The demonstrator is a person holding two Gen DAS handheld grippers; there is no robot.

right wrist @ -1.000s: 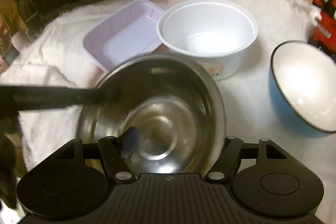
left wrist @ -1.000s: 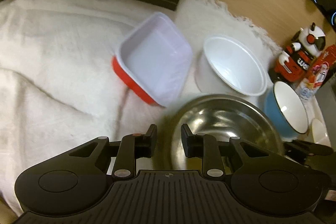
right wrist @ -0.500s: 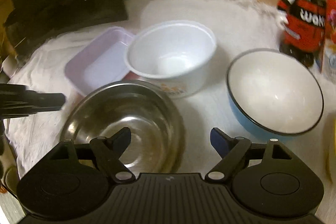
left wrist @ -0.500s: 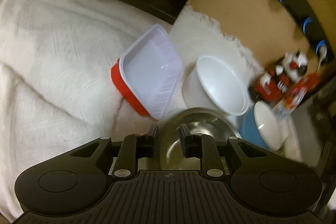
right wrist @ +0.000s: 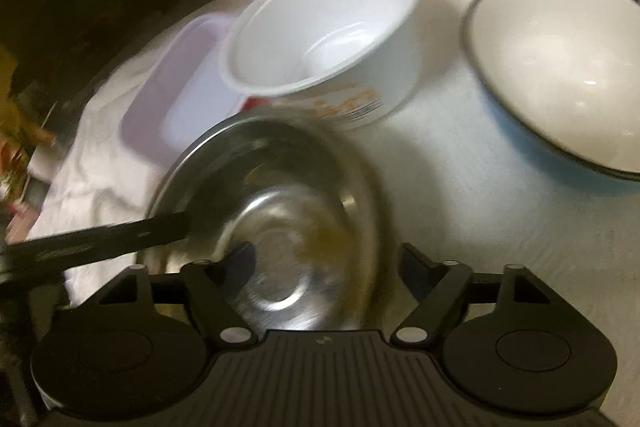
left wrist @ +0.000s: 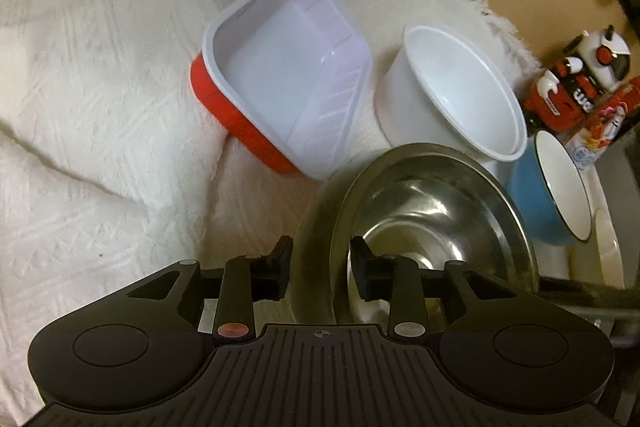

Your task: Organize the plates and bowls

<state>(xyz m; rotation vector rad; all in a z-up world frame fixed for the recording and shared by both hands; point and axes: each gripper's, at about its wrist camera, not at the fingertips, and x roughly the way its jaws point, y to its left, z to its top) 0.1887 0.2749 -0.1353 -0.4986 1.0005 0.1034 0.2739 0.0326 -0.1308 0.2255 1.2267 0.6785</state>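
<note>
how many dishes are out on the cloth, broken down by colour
steel: 1, the steel bowl
white: 1, the white tub
blue outside, white inside: 1, the blue bowl
red outside, white inside: 1, the square tray
total: 4
A pale rim shows at the frame edge past the blue bowl; I cannot tell what it is, so it is not counted.

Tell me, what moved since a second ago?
The open right tongs backed off, then returned over the steel bowl. The left tongs kept pinching its rim and tipped it. White bowl, blue bowl and red tub stayed put.
</note>
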